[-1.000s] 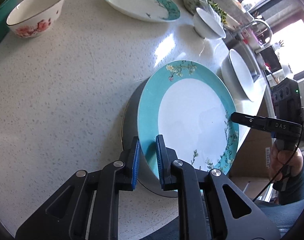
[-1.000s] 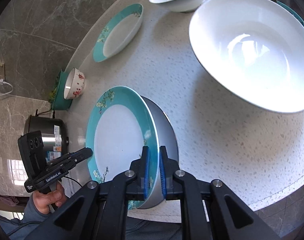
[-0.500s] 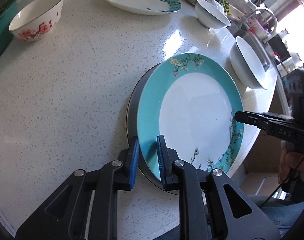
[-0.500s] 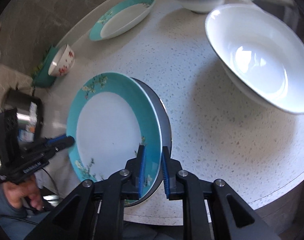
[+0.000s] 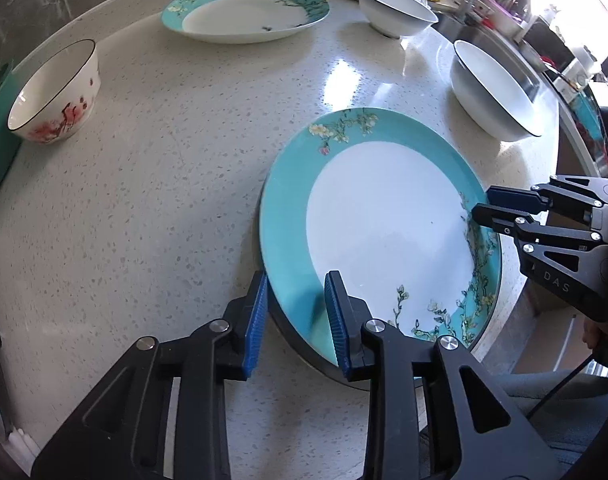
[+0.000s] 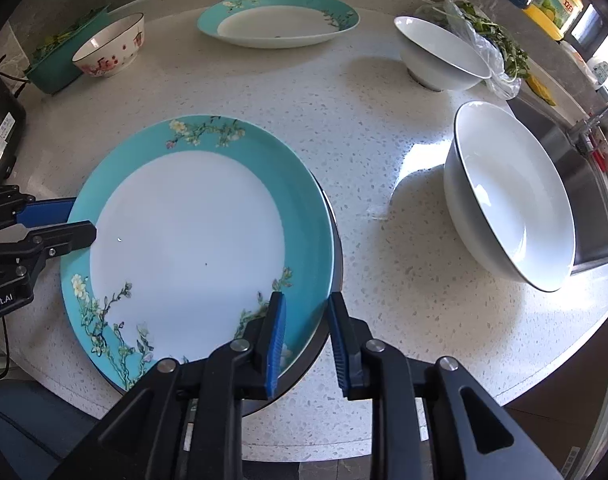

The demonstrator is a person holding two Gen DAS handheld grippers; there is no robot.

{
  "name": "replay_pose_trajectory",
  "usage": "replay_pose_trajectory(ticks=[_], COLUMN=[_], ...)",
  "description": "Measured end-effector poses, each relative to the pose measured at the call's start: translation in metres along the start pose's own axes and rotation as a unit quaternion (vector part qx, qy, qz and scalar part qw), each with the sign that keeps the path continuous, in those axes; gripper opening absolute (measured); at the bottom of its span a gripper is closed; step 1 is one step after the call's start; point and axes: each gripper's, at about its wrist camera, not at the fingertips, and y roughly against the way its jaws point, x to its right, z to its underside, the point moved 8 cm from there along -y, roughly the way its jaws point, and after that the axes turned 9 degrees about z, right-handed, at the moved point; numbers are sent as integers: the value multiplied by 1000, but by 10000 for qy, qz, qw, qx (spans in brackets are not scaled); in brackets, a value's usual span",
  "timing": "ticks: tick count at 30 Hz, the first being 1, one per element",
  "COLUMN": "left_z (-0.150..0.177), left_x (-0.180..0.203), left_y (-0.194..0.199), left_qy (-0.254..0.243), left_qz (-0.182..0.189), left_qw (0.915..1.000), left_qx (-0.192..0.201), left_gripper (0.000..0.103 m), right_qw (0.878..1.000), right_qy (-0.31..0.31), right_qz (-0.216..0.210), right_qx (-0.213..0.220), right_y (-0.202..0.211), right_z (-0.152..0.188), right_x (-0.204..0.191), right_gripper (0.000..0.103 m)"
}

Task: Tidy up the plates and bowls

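A teal-rimmed floral plate [image 5: 384, 232] [image 6: 187, 240] lies flat on a dark plate [image 5: 299, 346] [image 6: 336, 264] near the counter's front edge. My left gripper [image 5: 297, 316] straddles its near-left rim. Its jaws are opening, and the blue pads stand clear of the rim between them. My right gripper [image 6: 306, 332] straddles the opposite rim in the same way, jaws opening and pads off the plate. Each gripper shows in the other's view: the right gripper [image 5: 482, 204] and the left gripper [image 6: 77, 220].
A second teal plate [image 5: 243, 12] [image 6: 279, 20] sits at the back. A red-flowered bowl [image 5: 55, 92] [image 6: 111, 46] stands by a green container [image 6: 59, 60]. A small white bowl [image 5: 396, 12] [image 6: 440, 56] and a large white bowl [image 5: 492, 88] [image 6: 508, 196] stand near the sink [image 6: 584, 184].
Both grippers were pinched on the teal plate's rim and have widened their jaws. The plate has settled flat on the dark plate. Both wrists have rolled.
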Motion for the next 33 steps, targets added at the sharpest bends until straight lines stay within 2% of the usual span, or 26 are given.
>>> replay_pose_trajectory(ticks=[1,2,3,4,5,6,9,10,12,14,16,17,19,20,22,26,28,30,32,33], left_z=[-2,-5,-10,-17,-26,-38,-66,-78,-103,-127,-151,-160,-179,-187,-197,-200,-203,-206,-210,-215], left_x=[-4,-8,-12,-17,-21,-27,-42,-49,-58,-67,-74,-79,-89,-94,-109,-138,-145,-152,-157,-159], left_y=[3,8,16,25,34,44,50,52,57,58,50,45,32,23,8,-20,-33,-41,-48,-49], left_qy=[16,53,120,226,321,411,819,1040,1329,1489,1689,1796,2041,2173,2482,3093,3228,3301,3381,3366], left_qz=[7,9,39,120,197,278,486,545,690,567,486,384,267,189,21,-194,-134,-235,-283,-322], left_qw=[10000,9999,9996,9986,9969,9942,9886,9850,9766,9719,9682,9669,9630,9610,9543,9384,9351,9332,9305,9304], left_qx=[57,137,263,465,690,959,1168,1267,1547,1735,1778,1769,1741,1700,1664,1531,1457,1401,1378,1414], left_gripper=[28,39,52,79,90,91,91,91,91,91,91,91,91,91,91,91,89,89,80,79], right_qw=[10000,10000,9999,9996,9988,9972,9908,9842,9726,9603,9576,9590,9561,9583,9566,9578,9567,9527,9513,9516], right_qy=[-35,-73,-128,-274,-385,-504,-566,-569,-583,-529,-368,-221,-105,-118,126,451,460,529,722,757], right_qz=[9,56,44,-114,-303,-517,-1072,-1487,-2040,-2534,-2687,-2705,-2895,-2844,-2904,-2751,-2757,-2839,-2785,-2754], right_qx=[8,13,21,40,84,179,608,778,956,1040,971,817,436,246,-226,-706,-816,-946,-1107,-1130], right_y=[2,4,6,14,20,30,59,70,81,84,75,59,35,18,-12,-70,-87,-98,-108,-112], right_z=[-1,-5,-5,-13,-20,-32,-78,-106,-152,-197,-248,-279,-311,-329,-348,-369,-372,-369,-363,-360], right_x=[1,3,4,10,15,25,51,63,84,98,109,113,112,112,101,83,77,67,57,56], right_gripper=[37,42,43,45,47,49,61,65,66,72,73,74,74,74,74,71,71,70,68,68])
